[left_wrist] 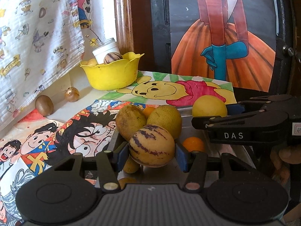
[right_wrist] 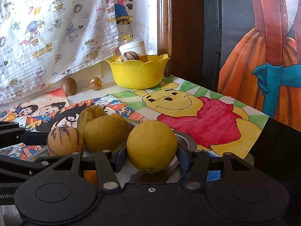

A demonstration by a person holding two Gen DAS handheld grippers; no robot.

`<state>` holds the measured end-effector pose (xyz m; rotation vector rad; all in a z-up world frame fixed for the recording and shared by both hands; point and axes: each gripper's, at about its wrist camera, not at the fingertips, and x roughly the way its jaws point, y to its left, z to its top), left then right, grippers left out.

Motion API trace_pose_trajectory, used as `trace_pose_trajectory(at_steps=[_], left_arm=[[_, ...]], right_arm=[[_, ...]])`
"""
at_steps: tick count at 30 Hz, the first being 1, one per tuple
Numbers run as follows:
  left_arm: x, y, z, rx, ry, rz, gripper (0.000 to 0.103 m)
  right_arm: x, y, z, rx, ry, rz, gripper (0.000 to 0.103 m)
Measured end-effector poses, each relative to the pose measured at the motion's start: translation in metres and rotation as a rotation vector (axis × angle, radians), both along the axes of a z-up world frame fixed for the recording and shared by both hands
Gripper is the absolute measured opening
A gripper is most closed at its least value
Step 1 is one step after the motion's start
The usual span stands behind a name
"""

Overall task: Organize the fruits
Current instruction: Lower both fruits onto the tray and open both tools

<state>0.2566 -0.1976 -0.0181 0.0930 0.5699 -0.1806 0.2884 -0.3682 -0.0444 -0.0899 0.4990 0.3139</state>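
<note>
Cartoon-print curtain (left_wrist: 37, 37), wooden door frame (left_wrist: 124, 15), dark door (left_wrist: 160, 28).

Striped fruit (left_wrist: 152, 145) in front of two fruits (left_wrist: 163, 119). Bowl (left_wrist: 111, 74) far behind, fruit and jar (left_wrist: 106, 50) inside. Two small fruits (left_wrist: 44, 105) left of bowl.

Left wrist view: sits on the left gripper (left_wrist: 152, 151), looking forward and slightly down along its fingers – very close to the striped fruit (left_wrist: 152, 146) between them.
Right wrist view: rides the right gripper (right_wrist: 152, 153), same forward, downward tilt, close on a yellow fruit (right_wrist: 152, 146).
Facing: both look toward the yellow bowl (left_wrist: 111, 75) and the hanging cartoon cloth (left_wrist: 37, 37) behind it.
Shared: fruit pile, bowl, bear drawing (right_wrist: 197, 111) – each view catches the other gripper at its edge.
</note>
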Motion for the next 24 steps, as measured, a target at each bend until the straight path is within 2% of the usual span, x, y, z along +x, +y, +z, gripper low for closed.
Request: trace_pose_trajectory(at_steps=[14, 21, 24], left_arm=[[-0.001, 0.005, -0.004, 0.039, 0.005, -0.028, 0.058], [0.000, 0.011, -0.001, 0.009, 0.024, -0.032, 0.059], [-0.004, 0.017, 0.004, -0.024, 0.023, -0.032, 0.061]], right_arm=[[0.000, 0.003, -0.001, -0.019, 0.020, 0.024, 0.058], [-0.004, -0.011, 0.018, 0.093, 0.012, 0.014, 0.061], [-0.011, -0.015, 0.028, 0.126, -0.002, 0.003, 0.066]])
